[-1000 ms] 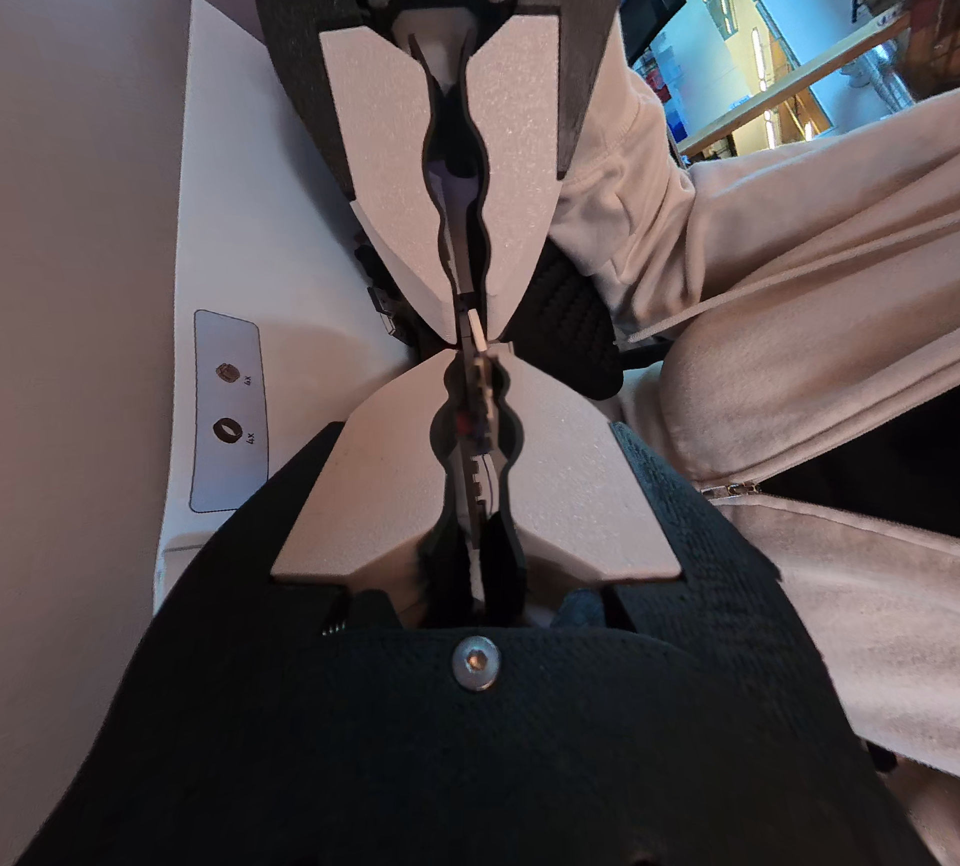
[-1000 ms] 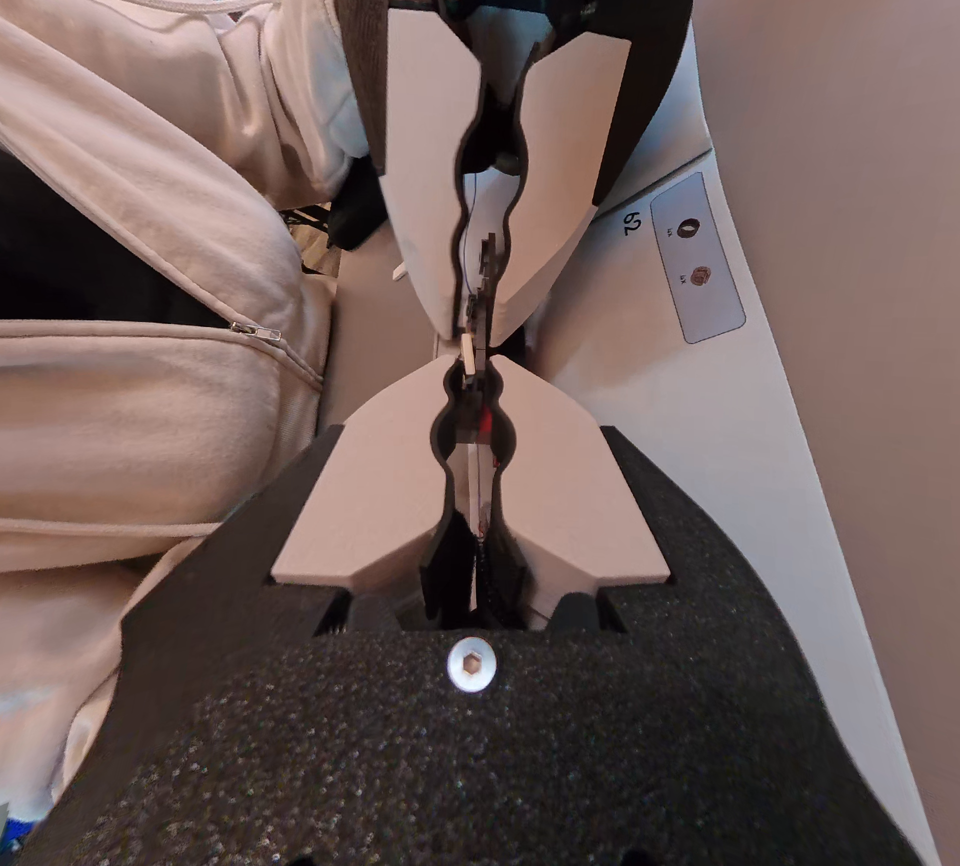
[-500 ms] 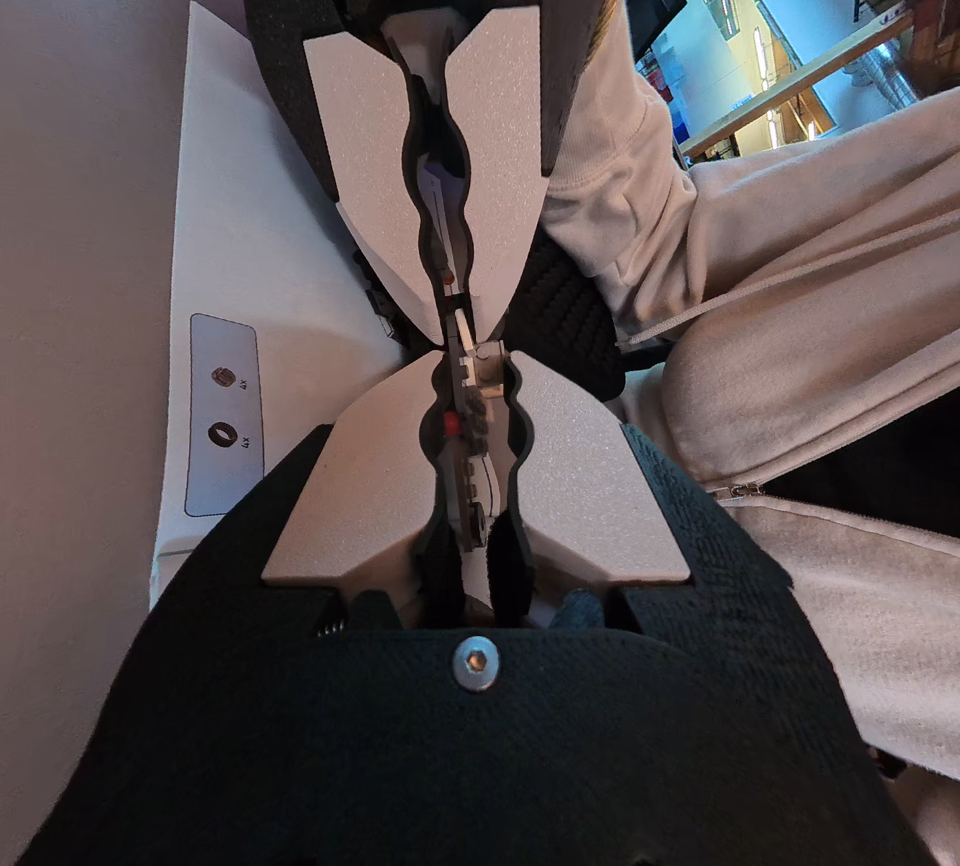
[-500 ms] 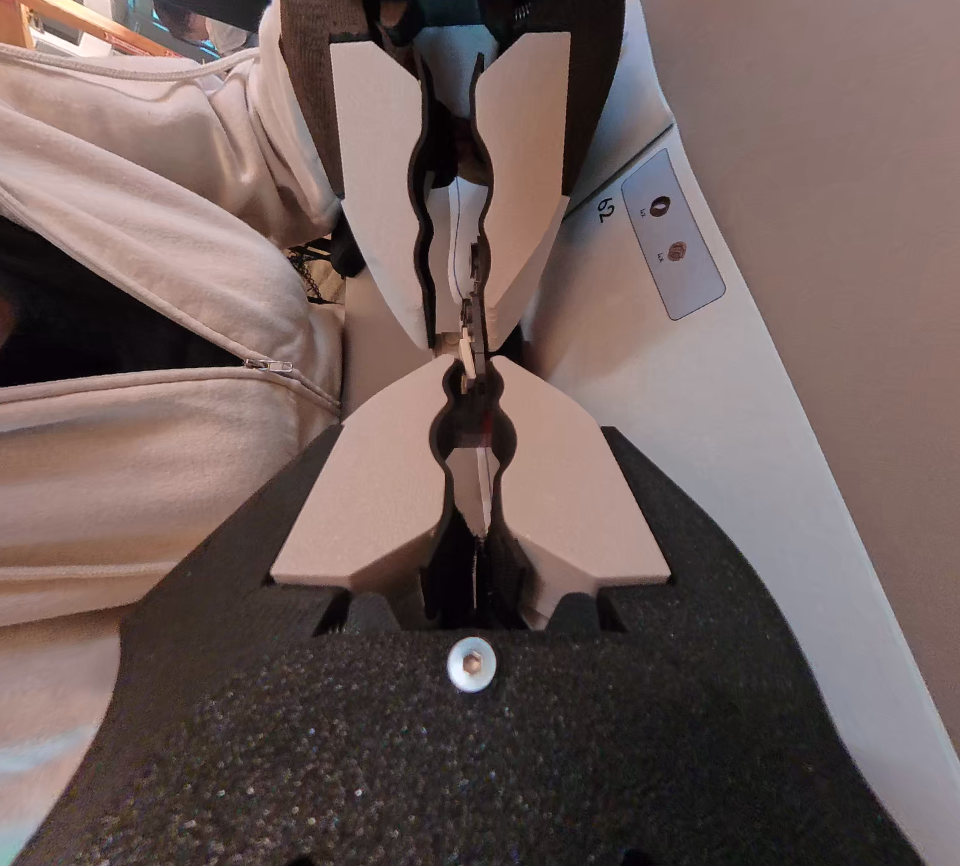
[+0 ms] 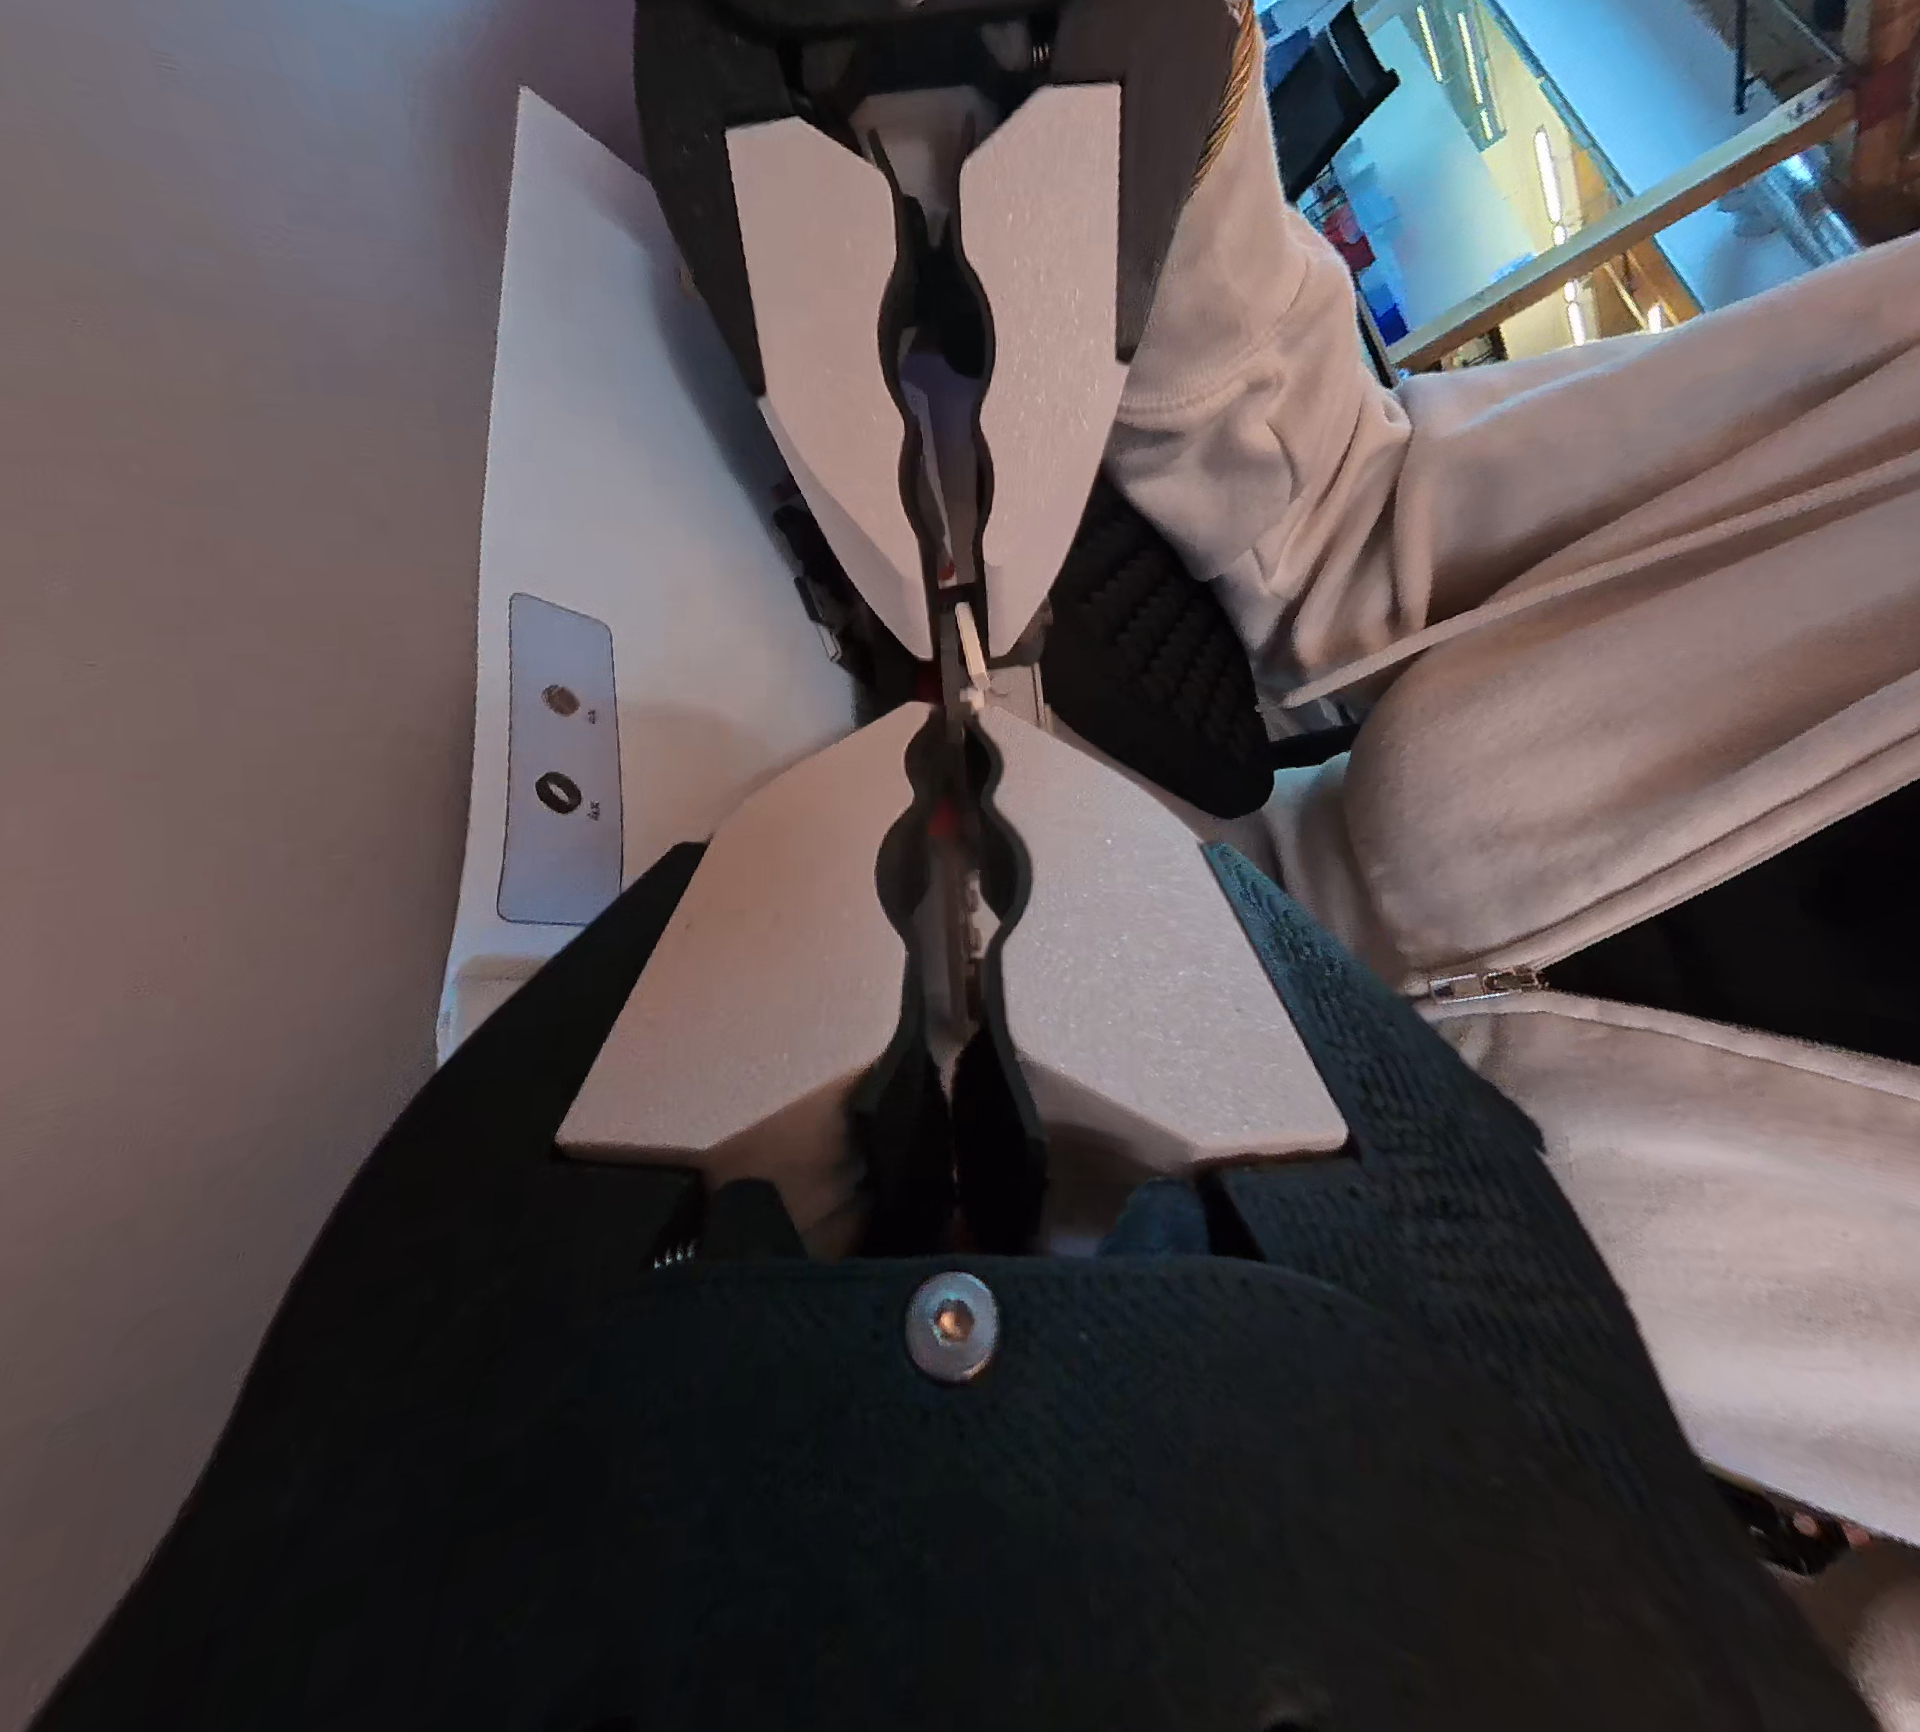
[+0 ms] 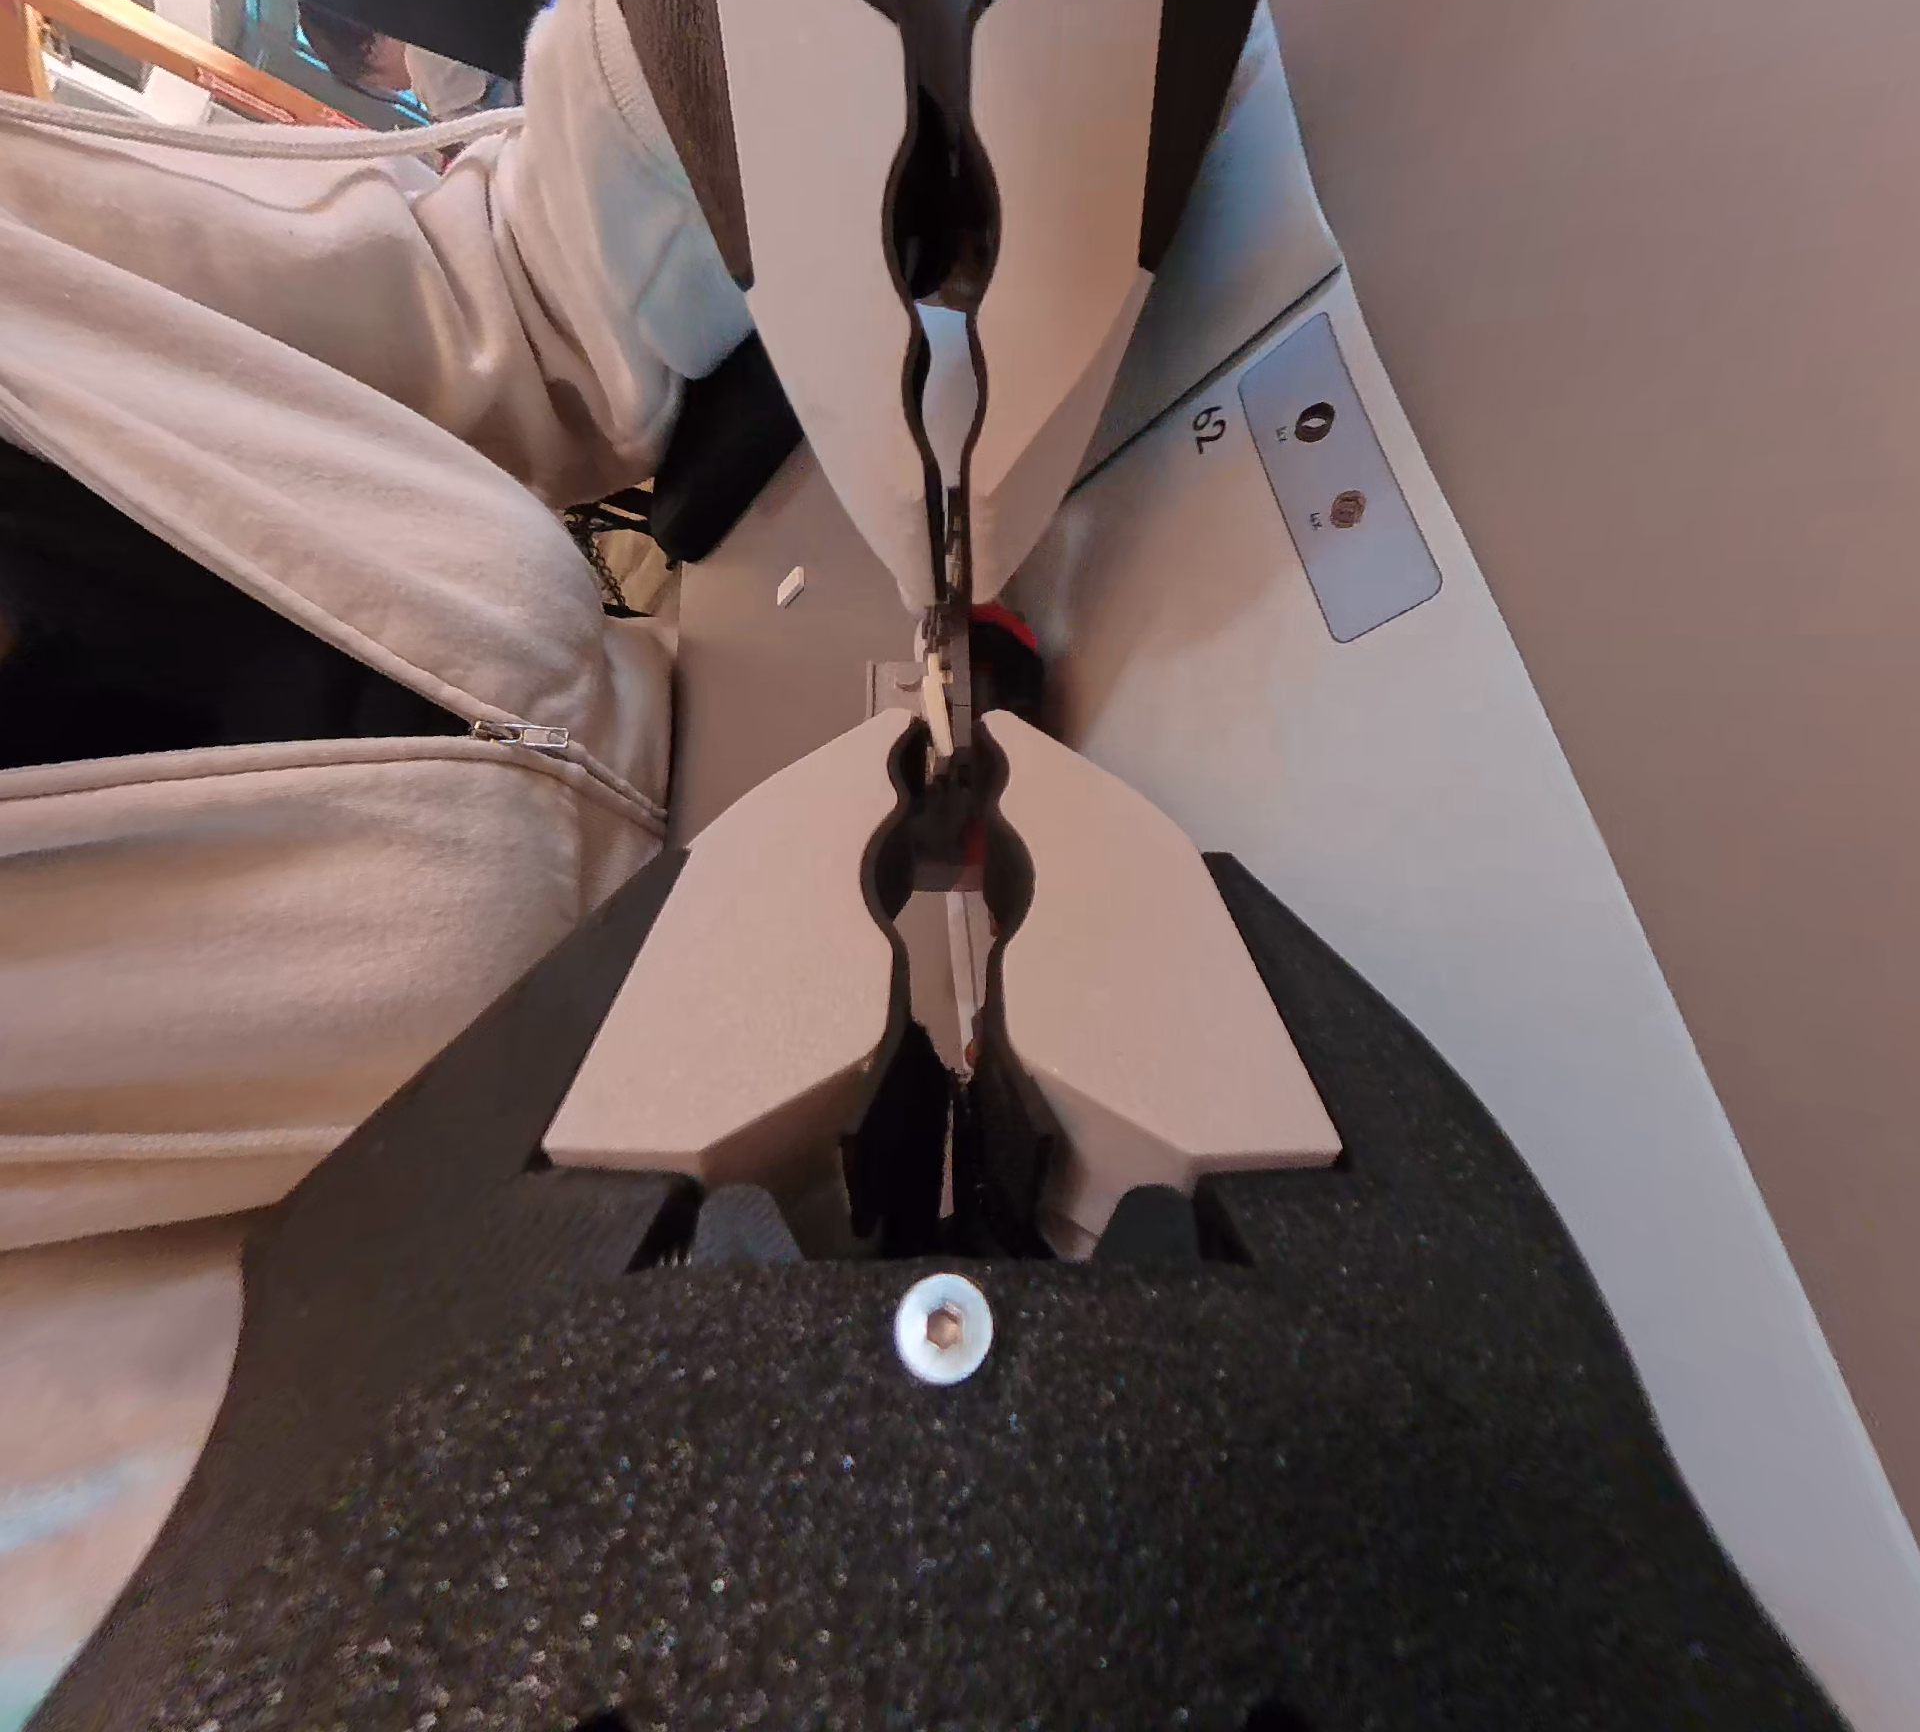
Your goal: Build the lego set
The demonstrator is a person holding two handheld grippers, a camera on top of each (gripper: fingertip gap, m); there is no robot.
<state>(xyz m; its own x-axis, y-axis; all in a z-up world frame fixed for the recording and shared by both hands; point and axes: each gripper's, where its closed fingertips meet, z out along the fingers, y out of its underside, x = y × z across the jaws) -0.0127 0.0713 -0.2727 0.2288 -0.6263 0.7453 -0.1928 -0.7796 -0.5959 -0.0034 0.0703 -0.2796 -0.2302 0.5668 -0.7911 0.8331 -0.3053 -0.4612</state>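
Note:
My two grippers face each other tip to tip above the table. In the left wrist view my left gripper (image 5: 948,718) is shut on a thin, edge-on lego assembly (image 5: 972,659) of grey, white and red parts. The right gripper (image 5: 951,633) comes from above and pinches the same assembly. In the right wrist view my right gripper (image 6: 945,724) is shut on the assembly (image 6: 948,680), and the left gripper (image 6: 951,586) grips its far end. A black and red part (image 6: 1003,643) shows just behind it. Most of the assembly is hidden between the pads.
A white instruction booklet (image 5: 582,435) lies open on the table under the grippers, also in the right wrist view (image 6: 1299,747). A small white piece (image 6: 792,586) lies loose on the table. A person's beige hoodie sleeve (image 5: 1558,643) is close alongside.
My left gripper opened slightly half a second ago and has closed again. The two grippers have drawn a little apart, so more of the assembly shows between the tips.

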